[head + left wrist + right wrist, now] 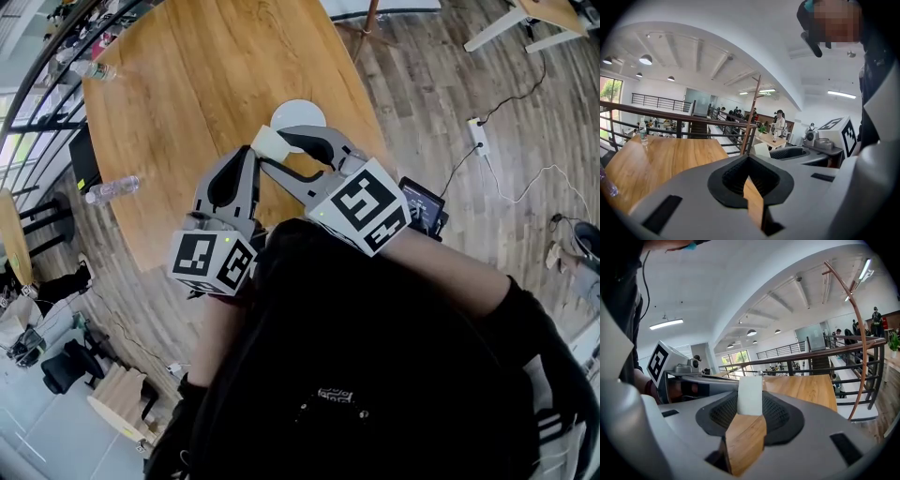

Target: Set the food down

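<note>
– Right gripper first: how do its jaws stand?

– Clamped on a pale cream rectangular block of food. In the right gripper view the block sits upright between the two black pads, and its top edge pokes out past the tips.

– And from the head view?

– Same grip. The right gripper carries the block at its very tips over the oval wooden bench. A round white plate lies just beyond those tips, partly hidden by the block and the upper finger. Whether the block touches the plate cannot be told.

– What of the left gripper?

– Its jaws are together at the tips with nothing between them; the left gripper view shows only a sliver of bench through the slit behind the pads. It sits close beside the right gripper, its tips near the block.

– Anything else on the bench?

– A clear plastic bottle lies on its side off to the left of the left gripper, near the bench edge. A second bottle is farther out, ahead and to the left.
</note>
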`<state>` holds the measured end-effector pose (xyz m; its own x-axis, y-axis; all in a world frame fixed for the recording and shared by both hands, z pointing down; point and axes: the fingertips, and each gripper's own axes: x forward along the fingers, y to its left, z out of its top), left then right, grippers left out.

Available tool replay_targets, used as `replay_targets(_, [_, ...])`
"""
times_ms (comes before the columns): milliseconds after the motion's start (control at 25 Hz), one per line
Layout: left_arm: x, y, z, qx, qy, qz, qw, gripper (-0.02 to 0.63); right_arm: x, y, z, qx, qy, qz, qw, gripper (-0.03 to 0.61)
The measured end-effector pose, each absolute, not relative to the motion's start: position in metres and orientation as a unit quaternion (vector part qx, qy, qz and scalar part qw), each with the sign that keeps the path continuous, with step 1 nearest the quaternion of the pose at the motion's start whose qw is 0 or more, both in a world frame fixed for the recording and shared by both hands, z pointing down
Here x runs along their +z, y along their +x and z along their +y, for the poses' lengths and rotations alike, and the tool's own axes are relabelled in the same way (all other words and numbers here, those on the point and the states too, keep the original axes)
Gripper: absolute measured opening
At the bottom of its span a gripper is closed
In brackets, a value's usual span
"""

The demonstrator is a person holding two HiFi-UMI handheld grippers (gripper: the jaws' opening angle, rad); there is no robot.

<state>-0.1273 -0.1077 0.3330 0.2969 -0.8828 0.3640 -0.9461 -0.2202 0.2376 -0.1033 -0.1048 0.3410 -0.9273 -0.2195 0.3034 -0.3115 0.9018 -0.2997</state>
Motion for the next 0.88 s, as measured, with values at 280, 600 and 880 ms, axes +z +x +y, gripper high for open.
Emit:
replay_targets(280, [0.337, -0.137, -0.111, 0.079, 0.778, -0.584, 0.22, 0.003, 0.344, -0.114, -0.108, 0.188, 0.141, -0.962, 0.137, 0.172])
replay_targets(600, [0.334, -0.159, -0.122, 0.07, 0.793, -0.565, 0.218, 0.003, 0.341, -0.135, -0.118, 0.178, 0.17, -0.958, 0.145, 0.172])
replay_targets(880, [0.328, -0.168, -0.131, 0.057, 0.804, -0.551, 0.215, 0.003, 0.337, -0.143, -0.128, 0.159, 0.188, -0.957, 0.152, 0.172])
